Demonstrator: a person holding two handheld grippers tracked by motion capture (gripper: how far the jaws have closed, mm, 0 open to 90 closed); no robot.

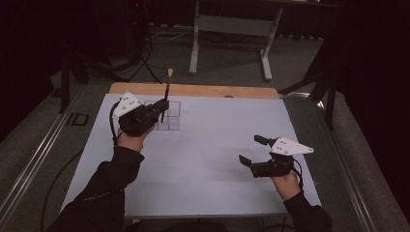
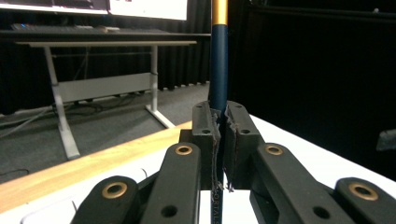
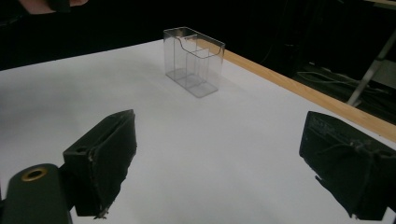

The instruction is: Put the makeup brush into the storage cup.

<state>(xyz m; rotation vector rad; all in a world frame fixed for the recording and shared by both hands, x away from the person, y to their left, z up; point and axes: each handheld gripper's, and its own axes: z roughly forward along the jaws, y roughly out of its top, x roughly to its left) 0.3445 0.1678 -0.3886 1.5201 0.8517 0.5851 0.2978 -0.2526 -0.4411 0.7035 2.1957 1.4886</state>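
A paintbrush with a dark blue handle and a gold band stands upright, bristle end up. My left gripper is shut on its handle, lifted above a clear plastic divided holder at the table's far left. In the left gripper view the handle rises from between the closed pads. My right gripper hovers open and holds nothing over the white sheet at the near right. In the right gripper view the holder stands ahead between the spread pads.
A white sheet covers the table, with a wooden strip along its far edge. A grey desk frame stands on the floor beyond. Dark curtains surround the area.
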